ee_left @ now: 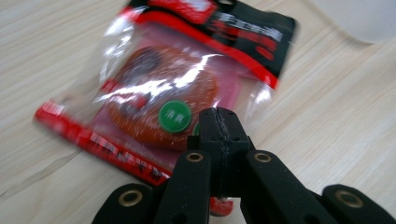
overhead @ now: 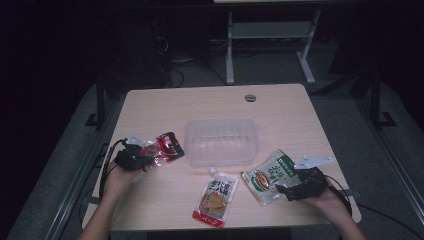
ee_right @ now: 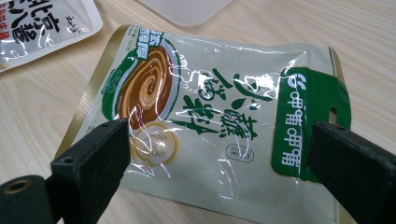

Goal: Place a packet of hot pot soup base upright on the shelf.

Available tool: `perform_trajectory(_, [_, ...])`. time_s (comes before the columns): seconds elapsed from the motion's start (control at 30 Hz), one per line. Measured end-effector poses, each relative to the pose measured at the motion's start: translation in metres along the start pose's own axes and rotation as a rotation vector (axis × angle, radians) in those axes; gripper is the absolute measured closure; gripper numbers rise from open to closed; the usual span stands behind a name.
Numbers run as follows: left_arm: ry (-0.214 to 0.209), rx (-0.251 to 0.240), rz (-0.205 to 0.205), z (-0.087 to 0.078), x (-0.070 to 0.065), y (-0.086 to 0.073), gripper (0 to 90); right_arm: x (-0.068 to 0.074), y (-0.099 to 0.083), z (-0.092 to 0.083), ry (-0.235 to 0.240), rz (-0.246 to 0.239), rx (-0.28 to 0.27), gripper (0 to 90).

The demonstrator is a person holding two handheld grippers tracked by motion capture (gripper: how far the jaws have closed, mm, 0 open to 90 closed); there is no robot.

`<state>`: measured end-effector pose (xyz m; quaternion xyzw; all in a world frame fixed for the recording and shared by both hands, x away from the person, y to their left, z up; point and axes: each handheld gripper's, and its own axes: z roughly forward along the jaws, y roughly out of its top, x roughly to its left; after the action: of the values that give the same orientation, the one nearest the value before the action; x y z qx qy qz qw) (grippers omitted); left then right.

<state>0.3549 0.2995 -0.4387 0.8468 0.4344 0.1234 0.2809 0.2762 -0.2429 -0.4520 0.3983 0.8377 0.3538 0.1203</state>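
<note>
At left, the left hand-held gripper (ee_left: 218, 122) is pinching the red packet (ee_left: 177, 84); the right hand-held gripper (ee_right: 212, 154) is gaping wide over the green pouch (ee_right: 210, 116); the clear tub (overhead: 220, 141) is sitting empty at centre.

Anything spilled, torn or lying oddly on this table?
Nothing stands out. The three packets look sealed, the clear tub sits upright and empty, and the left gripper pinches the red packet by its edge.

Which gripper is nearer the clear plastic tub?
Left. The left gripper, shut on the red packet, sits just beside the clear plastic tub; the right gripper is lower right, farther off.
</note>
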Motion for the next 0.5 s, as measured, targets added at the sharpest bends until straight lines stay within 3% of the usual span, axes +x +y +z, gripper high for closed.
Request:
perform_trajectory(0.2, [0.013, -0.01, -0.041, -0.007, 0.012, -0.006, 89.8, 0.0, 0.0, 0.0, 0.001, -0.007, -0.003, 6.0])
perform_trajectory(0.5, [0.004, -0.039, -0.055, -0.012, 0.013, -0.003, 89.8, 0.0, 0.0, 0.001, 0.001, -0.007, 0.002, 6.0])
